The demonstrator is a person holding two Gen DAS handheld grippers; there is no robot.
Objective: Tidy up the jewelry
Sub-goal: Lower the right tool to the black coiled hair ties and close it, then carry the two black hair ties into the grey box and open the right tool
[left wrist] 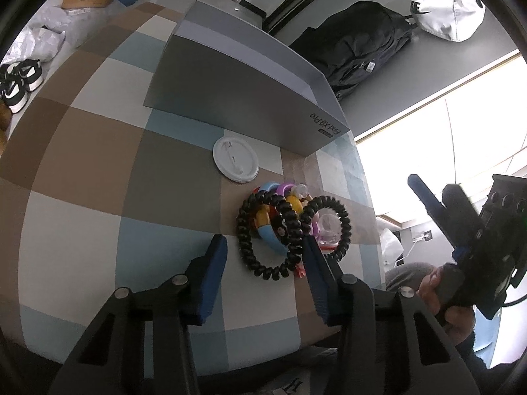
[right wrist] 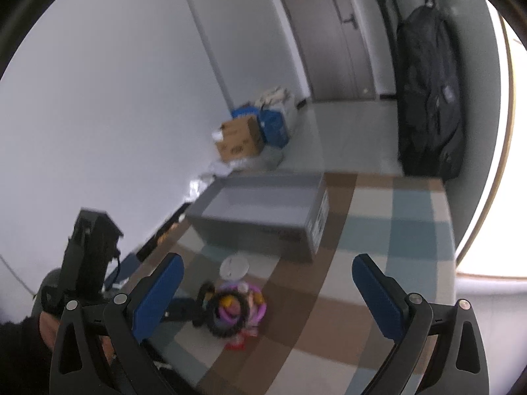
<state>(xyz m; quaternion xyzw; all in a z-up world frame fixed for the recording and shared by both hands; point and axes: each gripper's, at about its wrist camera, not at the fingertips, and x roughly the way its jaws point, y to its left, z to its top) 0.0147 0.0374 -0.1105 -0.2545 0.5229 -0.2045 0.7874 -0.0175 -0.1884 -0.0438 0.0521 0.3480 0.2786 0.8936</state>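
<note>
A pile of jewelry point(left wrist: 290, 227) lies on the checkered tablecloth point(left wrist: 98, 171): two black spiral bands point(left wrist: 263, 263), coloured bangles and small clear pieces. My left gripper point(left wrist: 263, 247) is open and hovers right over the pile, its fingers point(left wrist: 214, 263) on either side of the larger black band. A grey box point(left wrist: 237, 89) stands behind the pile. In the right wrist view the pile point(right wrist: 235, 306) sits low centre, blurred, with the box point(right wrist: 263, 210) beyond. My right gripper point(right wrist: 266, 283) is open and empty, held high above the table.
A white round lid point(left wrist: 235, 159) lies between box and pile, and shows in the right wrist view point(right wrist: 234, 266). The table edge is just right of the pile. A black backpack point(left wrist: 355, 46), a white bag, cardboard boxes point(right wrist: 240, 138) and shoes sit around the room.
</note>
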